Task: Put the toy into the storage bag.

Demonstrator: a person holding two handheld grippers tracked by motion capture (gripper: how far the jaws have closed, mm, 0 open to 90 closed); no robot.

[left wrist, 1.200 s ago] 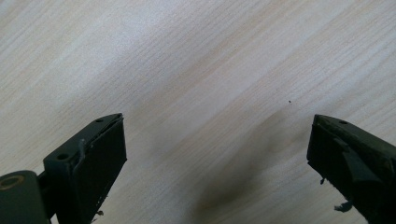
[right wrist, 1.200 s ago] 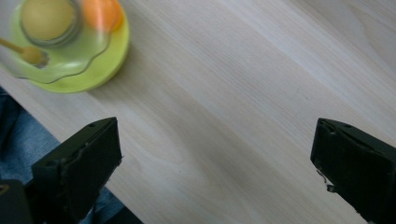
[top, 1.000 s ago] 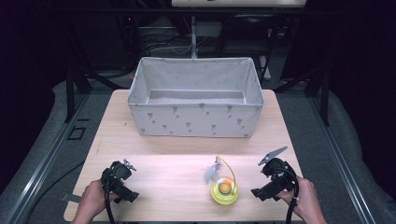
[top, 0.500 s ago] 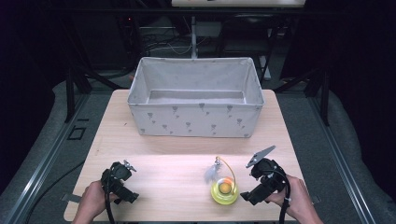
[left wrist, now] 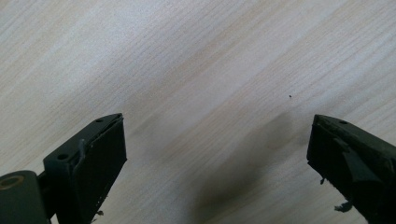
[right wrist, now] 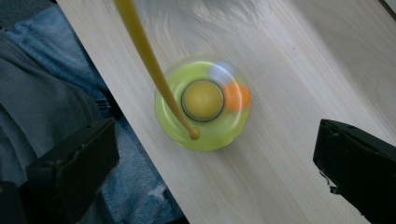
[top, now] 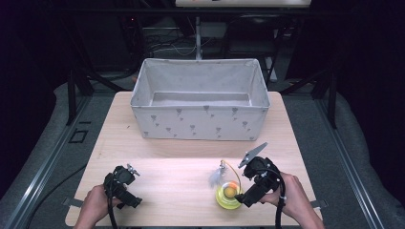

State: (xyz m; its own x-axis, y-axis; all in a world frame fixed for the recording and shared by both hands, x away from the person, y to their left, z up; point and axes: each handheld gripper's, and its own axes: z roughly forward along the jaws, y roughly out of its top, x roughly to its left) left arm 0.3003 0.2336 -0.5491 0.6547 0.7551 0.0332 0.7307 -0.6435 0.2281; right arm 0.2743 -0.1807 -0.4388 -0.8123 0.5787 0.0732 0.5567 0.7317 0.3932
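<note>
A round yellow-green toy (top: 228, 194) lies near the table's front edge, right of centre. It has a yellow hub, an orange ball (right wrist: 237, 95) in its ring, and a curved yellow wand (right wrist: 149, 60) that ends in a white feather (top: 215, 177). My right gripper (top: 247, 195) is just right of the toy, open. In the right gripper view the right gripper (right wrist: 217, 126) has its jaws standing wide on either side of the toy, apart from it. At the front left my left gripper (top: 128, 197) is open; the left gripper (left wrist: 217, 122) has only bare wood between its jaws.
A large grey fabric bin (top: 200, 121) with an open top stands at the back middle of the wooden table (top: 157, 162). The table's front edge runs just behind the toy, with the person's jeans (right wrist: 42, 93) below it.
My right gripper has moved left, up to the toy. The left gripper has stayed where it was.
</note>
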